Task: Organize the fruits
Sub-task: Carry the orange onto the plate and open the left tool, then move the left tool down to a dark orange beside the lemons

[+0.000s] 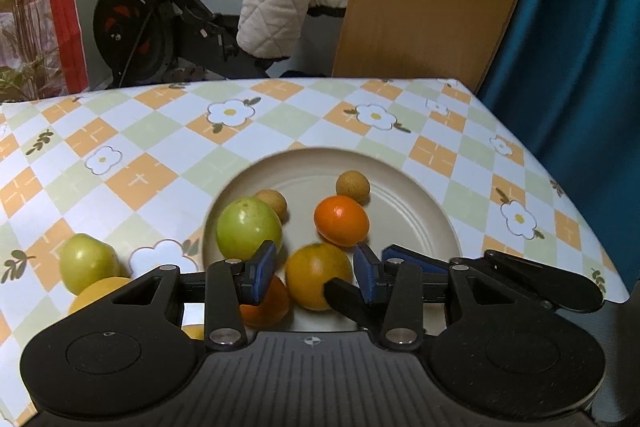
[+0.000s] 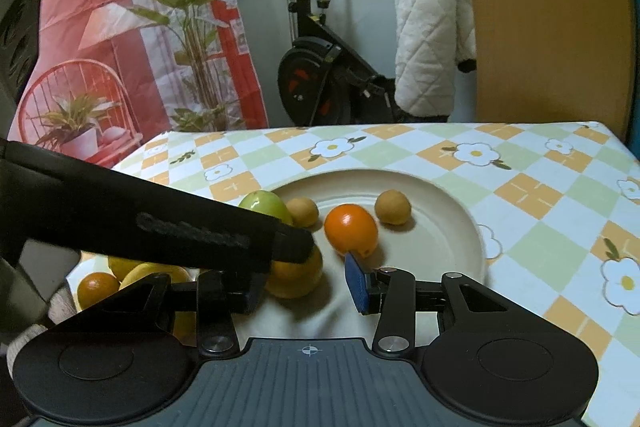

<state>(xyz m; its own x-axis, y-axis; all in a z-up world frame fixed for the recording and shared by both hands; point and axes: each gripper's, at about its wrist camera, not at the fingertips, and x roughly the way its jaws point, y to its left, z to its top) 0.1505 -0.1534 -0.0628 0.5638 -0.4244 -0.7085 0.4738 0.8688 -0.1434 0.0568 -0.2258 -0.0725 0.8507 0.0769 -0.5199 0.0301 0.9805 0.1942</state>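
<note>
I count 5 fruits on the cream plate (image 1: pixel 420 211): green apple (image 1: pixel 248 227), bright orange (image 1: pixel 341 221), yellow-orange citrus (image 1: pixel 316 275), 2 small tan fruits (image 1: pixel 352 185). Second green apple (image 1: pixel 86 262) lies left, off the plate.

A lived-in home: exercise bike (image 2: pixel 320 67), quilted jacket (image 2: pixel 428 27), potted plant (image 2: pixel 192 27), floral tablecloth (image 1: pixel 360 115).
</note>
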